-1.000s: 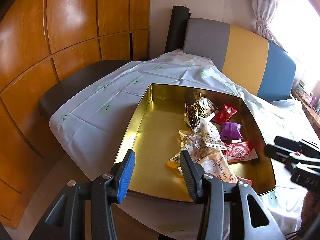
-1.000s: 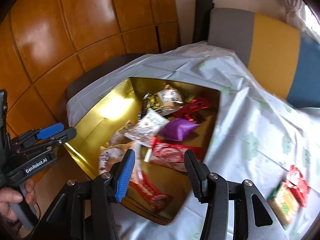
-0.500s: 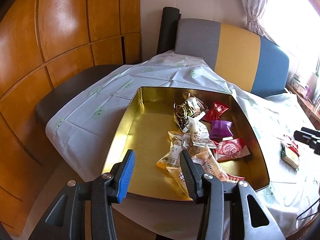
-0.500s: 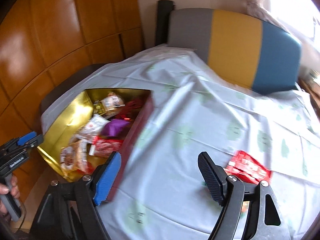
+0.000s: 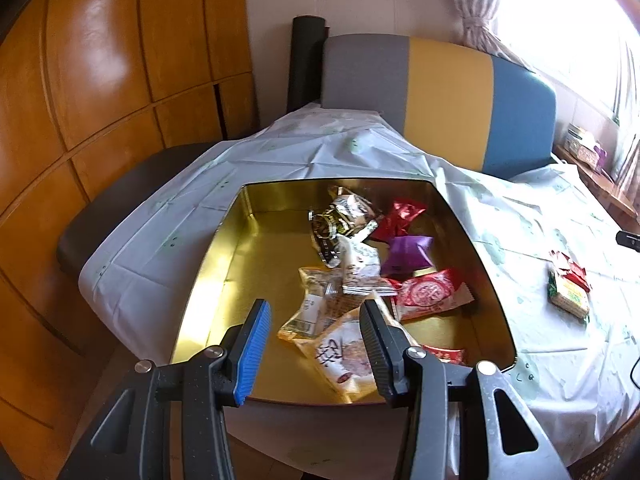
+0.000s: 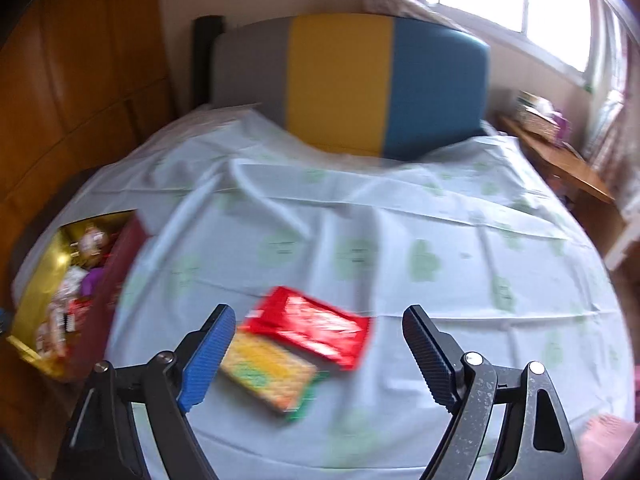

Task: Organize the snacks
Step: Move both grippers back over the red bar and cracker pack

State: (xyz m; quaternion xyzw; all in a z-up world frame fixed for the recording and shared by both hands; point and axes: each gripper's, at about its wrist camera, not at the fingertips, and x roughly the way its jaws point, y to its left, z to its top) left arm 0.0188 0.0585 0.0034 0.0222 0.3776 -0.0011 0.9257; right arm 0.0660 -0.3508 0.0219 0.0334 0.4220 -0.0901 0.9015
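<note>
A gold tin (image 5: 212,276) sits on the left part of the table and holds several wrapped snacks, among them a purple packet (image 5: 406,254) and a red-and-white packet (image 5: 430,294). My left gripper (image 5: 316,344) hovers open over the tin's near edge with nothing between its fingers. A red packet (image 6: 312,328) and a yellow-green packet (image 6: 268,368) lie side by side on the tablecloth, right of the tin (image 6: 116,280). My right gripper (image 6: 318,354) hangs above these two, its jaws opening and its pads clear of both. The picture there is blurred by motion.
A pale tablecloth (image 6: 360,220) with green prints covers the round table. Behind the table stands a chair back (image 5: 440,100) in grey, yellow and blue. Wooden wall panels (image 5: 100,80) and a dark seat (image 5: 120,208) are on the left, and a wooden shelf (image 6: 560,152) stands under the window.
My right gripper swung right, from over the tin to above the two packets on the cloth, and its jaws widened. My left gripper shifted slightly along the tin's near edge.
</note>
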